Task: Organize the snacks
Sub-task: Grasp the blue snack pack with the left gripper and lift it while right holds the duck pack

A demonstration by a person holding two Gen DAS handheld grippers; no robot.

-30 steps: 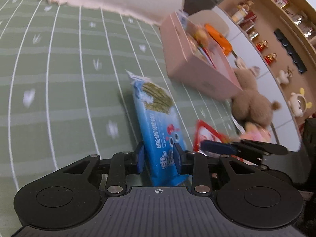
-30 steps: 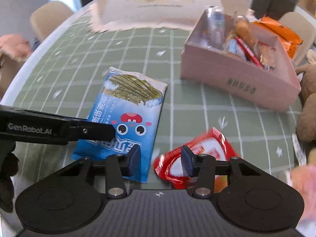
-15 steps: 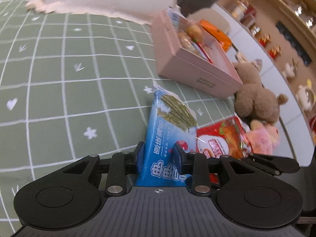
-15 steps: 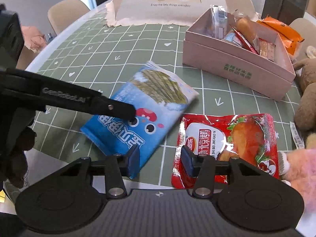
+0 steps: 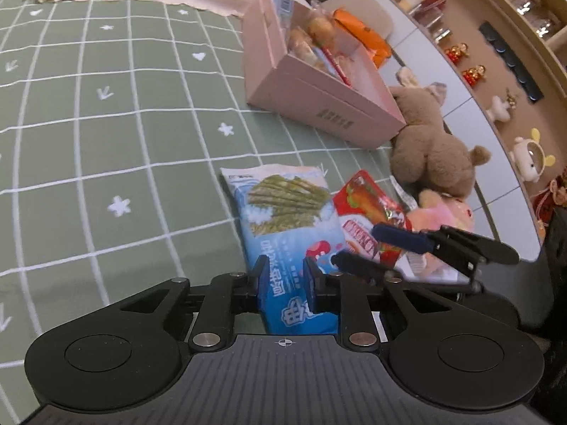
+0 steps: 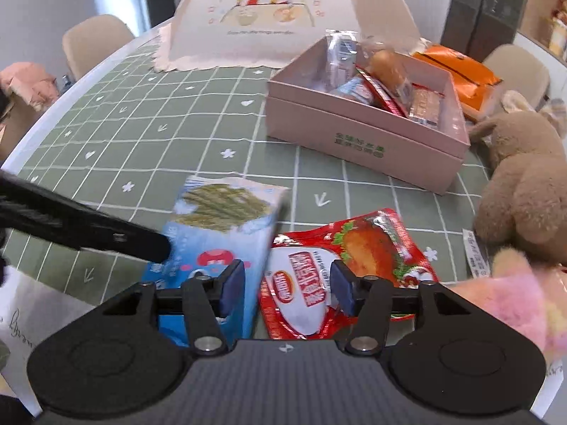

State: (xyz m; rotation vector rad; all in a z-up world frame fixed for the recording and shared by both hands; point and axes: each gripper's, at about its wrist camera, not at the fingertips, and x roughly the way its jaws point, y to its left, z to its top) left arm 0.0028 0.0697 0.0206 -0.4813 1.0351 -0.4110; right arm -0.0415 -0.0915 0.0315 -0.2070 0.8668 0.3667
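Left wrist view first: the blue snack bag (image 5: 283, 226) has a picture of green strips up top, a little red cartoon face lower down and big white Chinese characters I can't read from this angle. The left claw (image 5: 283, 281) is closing on the bag's near end, with the pads right against its sides, so it looks pinched. The bag lies on the green checked table (image 5: 106, 124). Just to its right is the red snack pouch (image 5: 368, 212), with white lettering on a red label, too skewed to read. The right claw (image 5: 365, 248) comes in from the right over that pouch. The pink box (image 5: 319, 106), already full of snacks, sits further back with small print on its side that's too small to make out. Right wrist view: the right claw (image 6: 286, 285) has its jaws apart and opening, the red pouch (image 6: 340, 269) lying between them with no pad pressing on it. Its label shows a roast chicken picture and white Chinese characters on red. The pink box (image 6: 361, 141) has two lines of green Chinese print on its front. The white food cover (image 6: 262, 14) behind carries cartoon kids and a line of tiny text I can't read.
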